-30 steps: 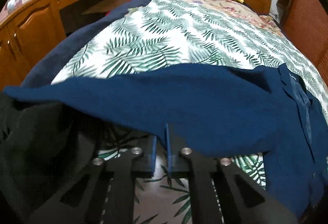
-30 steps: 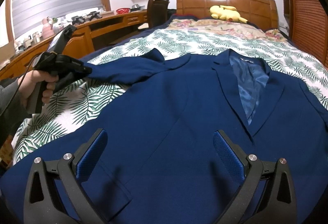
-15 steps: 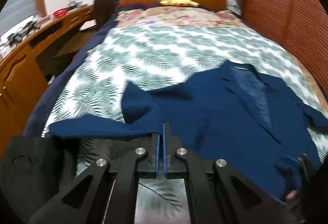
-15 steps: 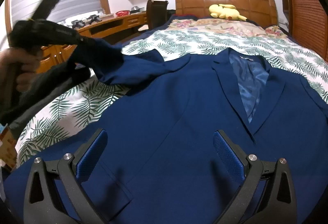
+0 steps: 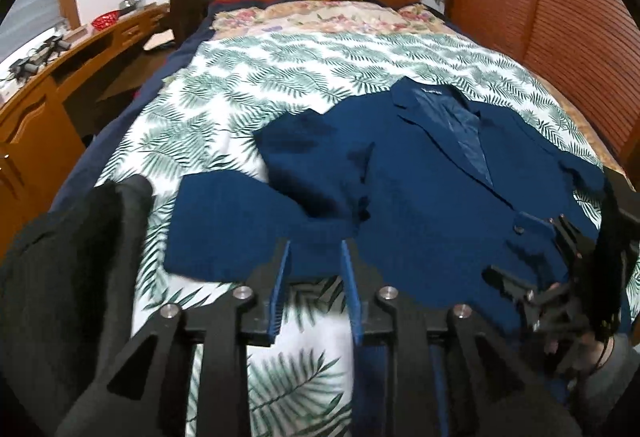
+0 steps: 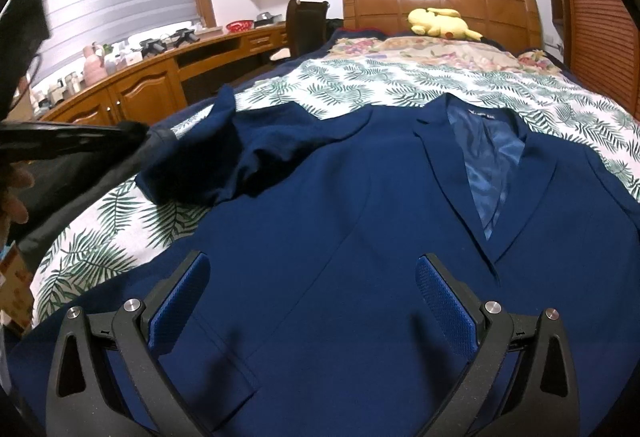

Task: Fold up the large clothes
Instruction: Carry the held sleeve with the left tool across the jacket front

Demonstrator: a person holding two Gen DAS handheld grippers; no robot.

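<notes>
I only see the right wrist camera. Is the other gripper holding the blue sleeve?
Observer: No. The left gripper is opening its jaws, and nothing is pinched between them.
Operator: Where is the sleeve then?
Observer: The sleeve lies just past the fingertips, its end flat on the leaf-print bedspread.
Operator: Does the jacket have a button?
Observer: Yes, one dark button sits low on the jacket front.

My left camera looked down the bed point(image 5: 304, 77) from its foot, from higher up. My right camera sat low and close over the blue jacket point(image 6: 340, 229). Both saw the headboard point(image 6: 436, 3) and yellow toy point(image 6: 438, 21).
</notes>
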